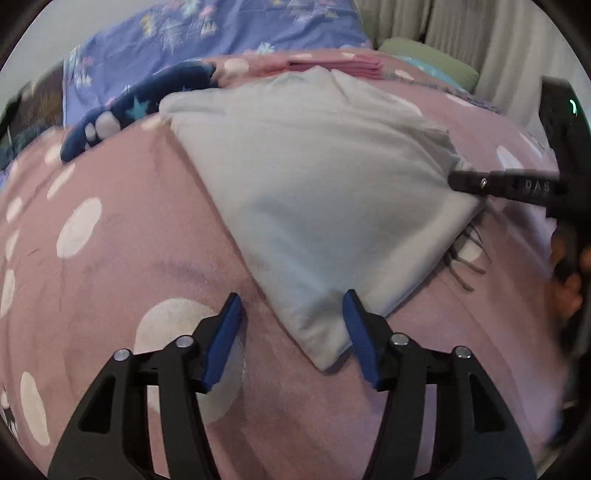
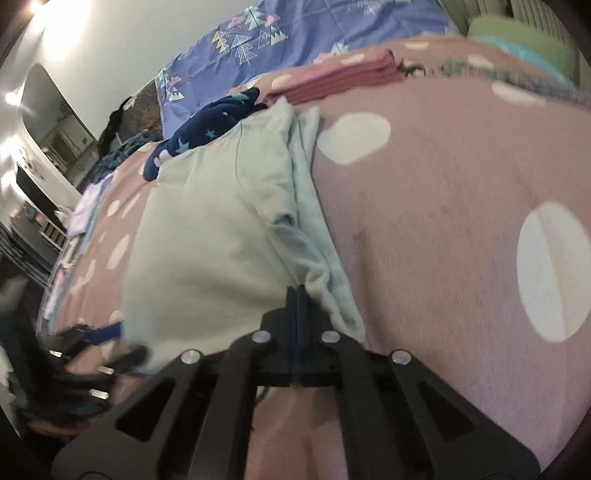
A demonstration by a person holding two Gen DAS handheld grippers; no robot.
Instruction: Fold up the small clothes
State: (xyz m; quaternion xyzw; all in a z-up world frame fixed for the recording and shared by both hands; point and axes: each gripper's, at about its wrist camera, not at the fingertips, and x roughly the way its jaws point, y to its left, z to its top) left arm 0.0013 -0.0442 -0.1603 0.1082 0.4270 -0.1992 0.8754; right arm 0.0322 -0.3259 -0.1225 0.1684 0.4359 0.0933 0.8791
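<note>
The left gripper [image 1: 291, 339] is held wide, its pads either side of the near corner of the pale folded garment [image 1: 314, 192] without pressing; the right gripper [image 2: 296, 295] is clamped on the garment's side edge; a fold is judged under way on the pink spotted blanket [image 1: 110, 277]; next, the corner is to be pinched.

Home bedroom: bed blanket [image 1: 110, 266], curtains [image 1: 461, 33].
</note>
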